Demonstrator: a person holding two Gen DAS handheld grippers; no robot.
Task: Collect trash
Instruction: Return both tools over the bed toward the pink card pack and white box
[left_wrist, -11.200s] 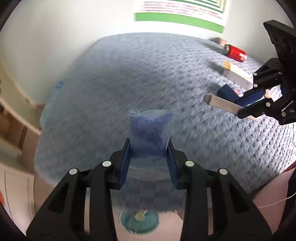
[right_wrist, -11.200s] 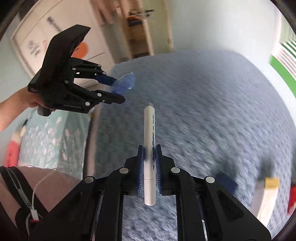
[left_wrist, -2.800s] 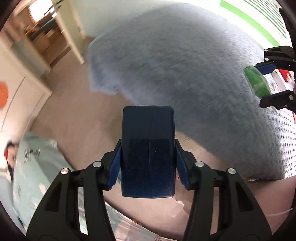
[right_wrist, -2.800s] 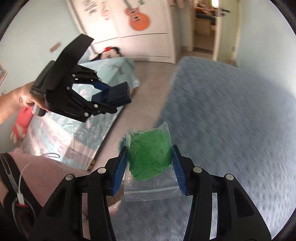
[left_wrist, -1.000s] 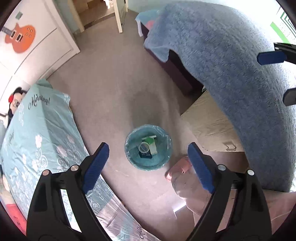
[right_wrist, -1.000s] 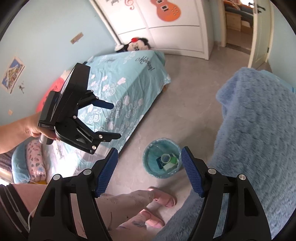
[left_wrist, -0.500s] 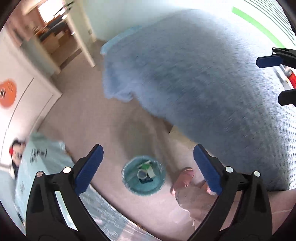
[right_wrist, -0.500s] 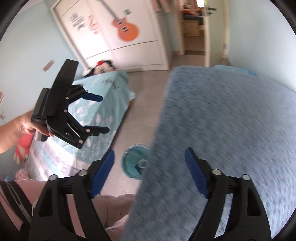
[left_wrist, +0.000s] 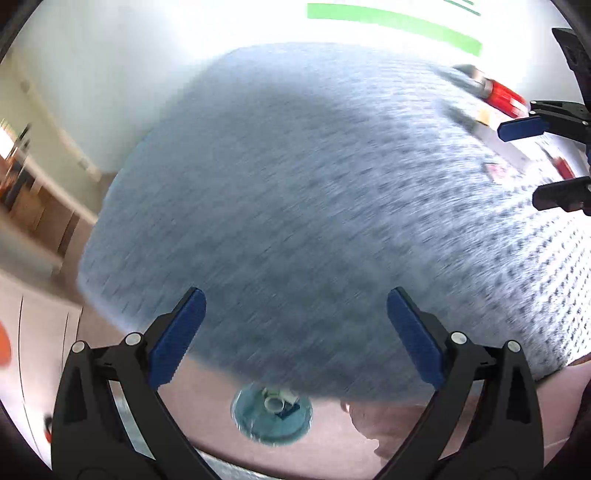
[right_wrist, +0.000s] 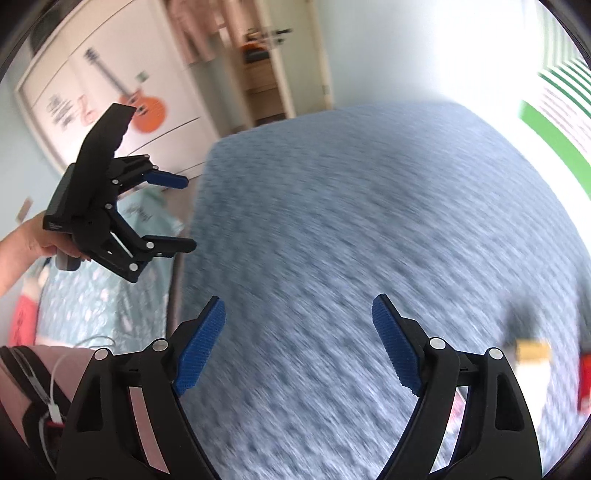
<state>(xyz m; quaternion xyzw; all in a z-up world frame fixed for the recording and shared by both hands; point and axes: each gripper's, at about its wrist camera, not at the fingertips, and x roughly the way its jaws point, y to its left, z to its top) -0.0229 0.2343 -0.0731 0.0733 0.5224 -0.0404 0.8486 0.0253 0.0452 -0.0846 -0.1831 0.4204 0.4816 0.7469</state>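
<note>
Two grippers are hanging over the blue blanket (left_wrist: 314, 192), both empty. The left gripper (left_wrist: 295, 339) is standing fully spread; the right gripper (right_wrist: 298, 345) has just been opening its jaws, with nothing between them. That readiness suits another pickup: a red can (left_wrist: 504, 96) and a yellow-tipped box (right_wrist: 532, 350) are lying near the far edge, while the bin (left_wrist: 271, 415) is waiting on the floor.

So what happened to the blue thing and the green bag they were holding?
Both were let go: the left gripper and right gripper are empty, jaws just opening wider. Both swung from above the bin back over the blue blanket. The red can stays on the blanket.
</note>
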